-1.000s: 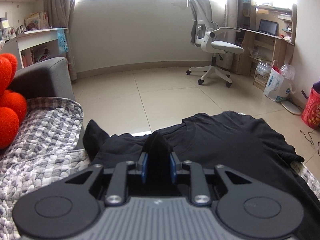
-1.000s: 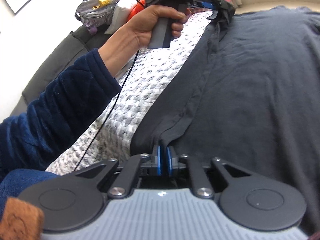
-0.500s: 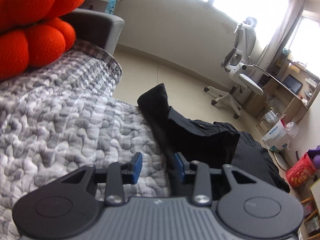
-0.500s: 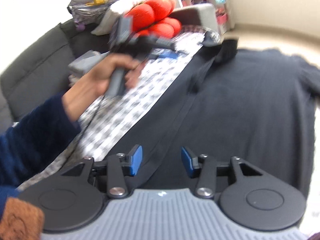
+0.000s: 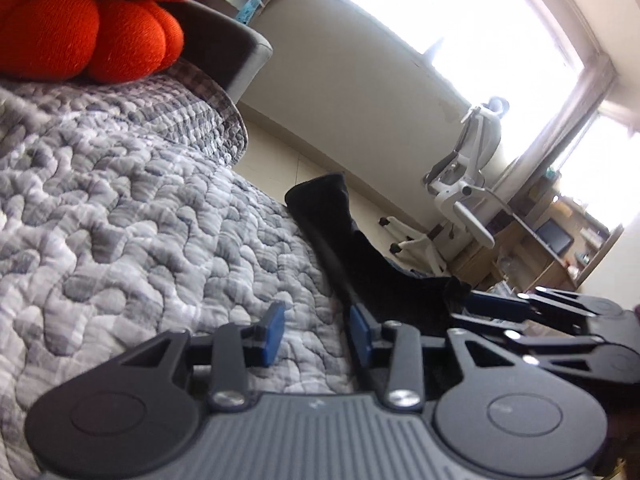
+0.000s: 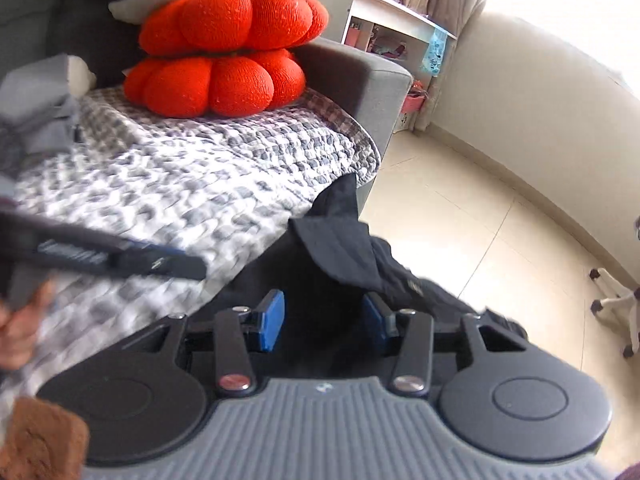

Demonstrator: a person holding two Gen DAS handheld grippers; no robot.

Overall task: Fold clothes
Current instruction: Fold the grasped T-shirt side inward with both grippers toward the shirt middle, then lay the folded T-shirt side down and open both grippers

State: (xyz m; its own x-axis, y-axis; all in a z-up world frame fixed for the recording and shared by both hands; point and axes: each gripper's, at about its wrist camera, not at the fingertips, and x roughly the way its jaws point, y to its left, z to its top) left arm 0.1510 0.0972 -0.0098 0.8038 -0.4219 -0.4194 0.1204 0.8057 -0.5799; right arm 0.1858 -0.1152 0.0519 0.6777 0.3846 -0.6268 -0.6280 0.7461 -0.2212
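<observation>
In the left wrist view, the left gripper hangs low over the grey-and-white quilted cover, jaws partly apart with only quilt between the blue pads and nothing gripped; the black cotton T-shirt lies just beside its right pad, one limp sleeve trailing toward the cover's edge, likely laid there as a fold line; the right gripper shows beside it, at the shirt's bunched cloth; the knitted red pumpkin cushions sit well back (soft, lobed, out of the working area).

In the right wrist view, the right gripper has just been opening; its jaws stand about half apart, with dark shirt fabric between them but not pressed by the pads, so the hem looks released; the shirt rests crumpled at the cover's edge above the pale tiled floor; the left gripper is blurred, held by a hand.
</observation>
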